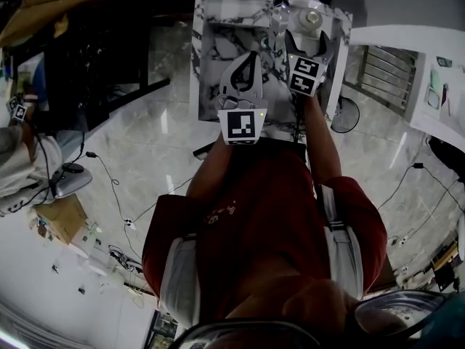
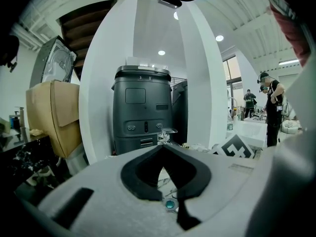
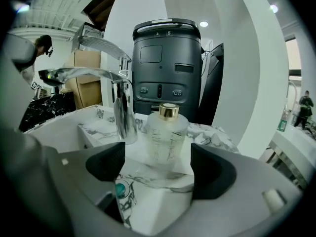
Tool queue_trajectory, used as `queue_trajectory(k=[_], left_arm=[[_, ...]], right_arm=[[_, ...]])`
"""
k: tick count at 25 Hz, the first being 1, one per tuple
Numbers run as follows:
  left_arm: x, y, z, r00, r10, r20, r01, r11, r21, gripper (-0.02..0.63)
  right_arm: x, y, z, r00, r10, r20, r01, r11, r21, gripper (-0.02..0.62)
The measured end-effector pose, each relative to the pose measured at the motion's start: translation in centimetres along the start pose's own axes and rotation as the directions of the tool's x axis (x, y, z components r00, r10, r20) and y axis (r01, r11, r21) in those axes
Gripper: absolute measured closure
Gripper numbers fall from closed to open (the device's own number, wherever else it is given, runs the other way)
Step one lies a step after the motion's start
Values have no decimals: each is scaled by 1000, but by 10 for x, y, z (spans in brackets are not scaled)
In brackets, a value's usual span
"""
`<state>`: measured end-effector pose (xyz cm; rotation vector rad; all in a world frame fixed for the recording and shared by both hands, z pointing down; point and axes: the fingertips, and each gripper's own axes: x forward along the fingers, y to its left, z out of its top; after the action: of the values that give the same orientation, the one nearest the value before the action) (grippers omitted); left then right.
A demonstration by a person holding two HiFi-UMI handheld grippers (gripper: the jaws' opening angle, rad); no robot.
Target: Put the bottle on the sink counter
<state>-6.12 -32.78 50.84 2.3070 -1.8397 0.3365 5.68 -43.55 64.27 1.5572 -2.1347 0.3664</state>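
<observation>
Pads (image 3: pixel 106 161) of the right gripper (image 3: pixel 157 163) stand wide apart, released and touching nothing. Just beyond them the bottle (image 3: pixel 167 137) stands upright on the sink counter (image 3: pixel 148 177), which is white marble with grey veins. The bottle is squat frosted glass with faint printed marks and a gold cap, just beside the chrome faucet (image 3: pixel 121 110). The left gripper (image 2: pixel 163 149) is clenched tip to tip, empty.
</observation>
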Motion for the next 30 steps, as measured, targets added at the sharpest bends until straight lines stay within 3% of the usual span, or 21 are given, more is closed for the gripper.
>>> queue_trajectory(k=[18,30], left_arm=[[-33,-7,17,997,-19,77,20,1000,-10,603],[-55,-6,34,989,-44,141,42,999,15,603]], right_arm=[[-76,18,0,999,3,37,-2,1000,-13,176],[-130,41,32,989,13,151,-8,999,-34,176]])
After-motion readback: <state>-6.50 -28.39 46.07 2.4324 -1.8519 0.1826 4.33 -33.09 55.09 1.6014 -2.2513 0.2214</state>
